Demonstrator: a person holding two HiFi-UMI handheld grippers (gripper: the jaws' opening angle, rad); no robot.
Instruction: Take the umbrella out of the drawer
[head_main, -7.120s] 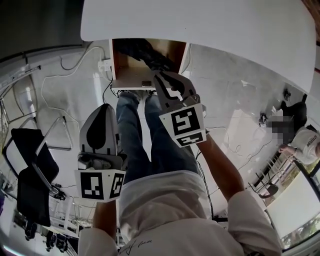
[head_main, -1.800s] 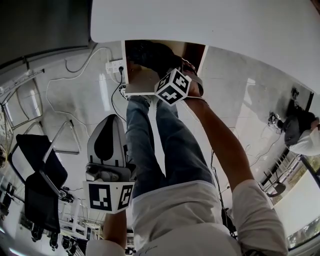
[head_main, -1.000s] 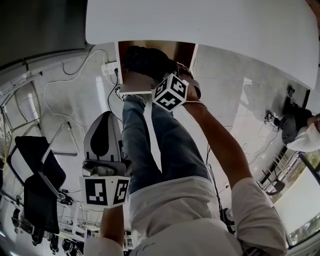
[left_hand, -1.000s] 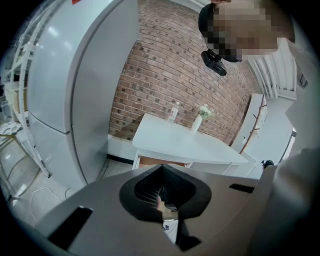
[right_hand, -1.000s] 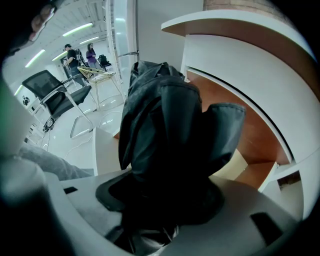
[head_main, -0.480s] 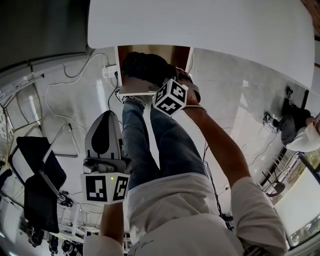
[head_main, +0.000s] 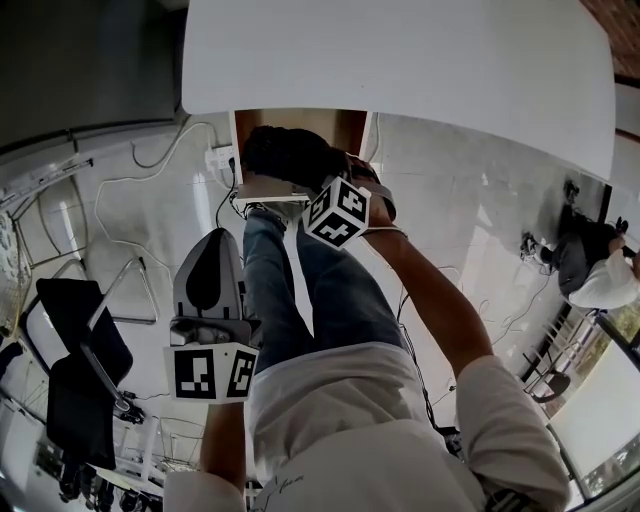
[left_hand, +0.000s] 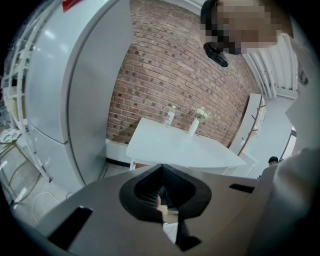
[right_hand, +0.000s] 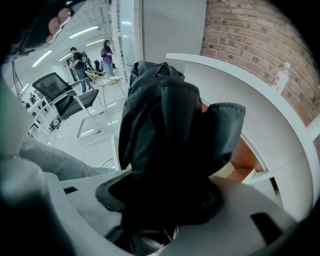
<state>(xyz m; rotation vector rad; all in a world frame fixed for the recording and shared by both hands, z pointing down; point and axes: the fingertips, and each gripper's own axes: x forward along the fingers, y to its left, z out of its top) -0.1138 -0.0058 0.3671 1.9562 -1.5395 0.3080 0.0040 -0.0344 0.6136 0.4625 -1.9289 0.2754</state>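
Note:
The black folded umbrella (head_main: 285, 155) bulges up out of the open wooden drawer (head_main: 268, 188) under the white table (head_main: 400, 60). My right gripper (head_main: 330, 178) points steeply down at the drawer's front, its marker cube facing me, and is shut on the umbrella. In the right gripper view the umbrella's crumpled fabric (right_hand: 170, 130) fills the space between the jaws of the right gripper (right_hand: 165, 200), with the drawer's orange inside (right_hand: 250, 157) behind it. My left gripper (head_main: 205, 255) hangs by the person's left leg, away from the drawer, shut and empty (left_hand: 162, 200).
The person's jeans-clad legs (head_main: 300, 290) stand right below the drawer. A black chair (head_main: 70, 340) and metal frames are at the left, a power strip (head_main: 215, 158) and cables on the floor. Other people (head_main: 590, 270) are at the far right. A bottle (left_hand: 171, 115) and vase (left_hand: 195, 122) stand on the table.
The right gripper, earlier open over the drawer, now grips the umbrella and has lifted it a little higher in the last second. The left gripper has risen slightly.

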